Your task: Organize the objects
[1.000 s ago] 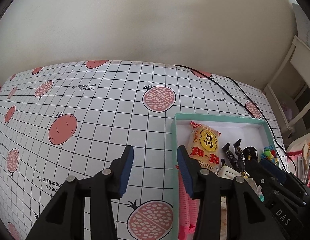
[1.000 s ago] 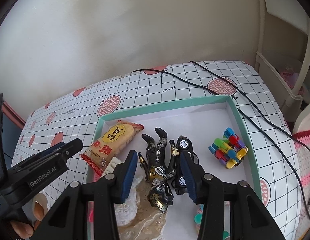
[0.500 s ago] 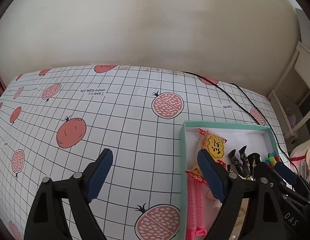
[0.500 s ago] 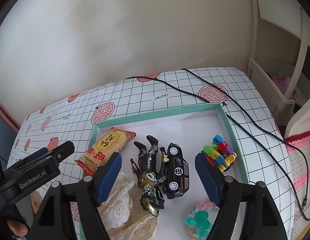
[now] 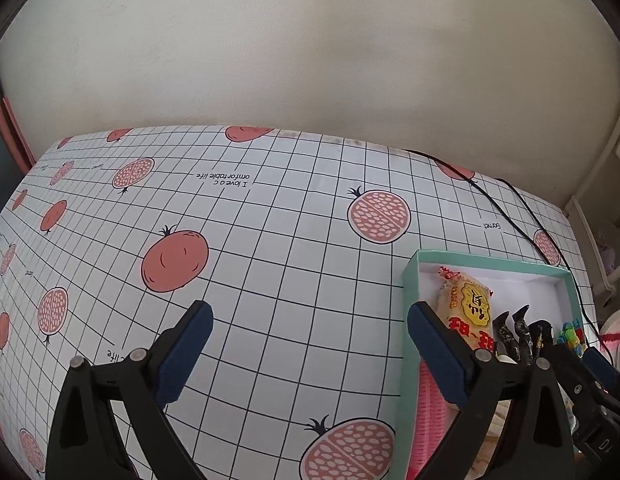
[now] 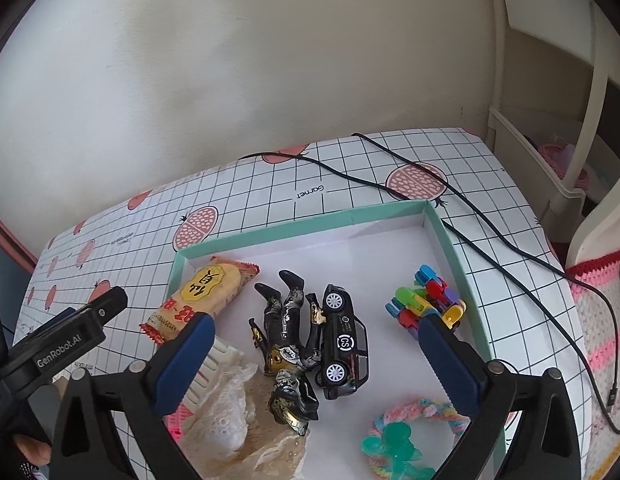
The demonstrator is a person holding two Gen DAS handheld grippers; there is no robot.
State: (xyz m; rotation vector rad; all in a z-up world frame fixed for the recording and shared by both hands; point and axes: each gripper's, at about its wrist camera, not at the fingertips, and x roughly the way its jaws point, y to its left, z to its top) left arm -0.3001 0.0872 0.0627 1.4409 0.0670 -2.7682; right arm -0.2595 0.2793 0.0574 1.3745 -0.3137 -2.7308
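Observation:
A mint-green box (image 6: pixel 302 226) with a white floor holds a yellow snack packet (image 6: pixel 206 298), a black-and-gold action figure (image 6: pixel 290 336), a black toy car (image 6: pixel 343 338), a cluster of coloured clips (image 6: pixel 427 304), a braided pastel ring with a green piece (image 6: pixel 393 446), lace cloth (image 6: pixel 226 420) and a white brush (image 6: pixel 208 368). My right gripper (image 6: pixel 315 354) hangs open above the figure and car, holding nothing. My left gripper (image 5: pixel 306 342) stands open over the bare tablecloth just left of the box (image 5: pixel 413 280), its right finger beside the snack packet (image 5: pixel 467 308).
The table wears a white grid cloth (image 5: pixel 270 264) printed with pomegranates. Two black cables (image 6: pixel 489 232) cross its far right corner past the box. A white shelf unit (image 6: pixel 549 152) and a pink crocheted cover (image 6: pixel 597 320) stand at the right. A wall runs behind the table.
Both grippers opened wide from a narrow gap and drew back upward. The black toy car now lies free in the box beside the figure.

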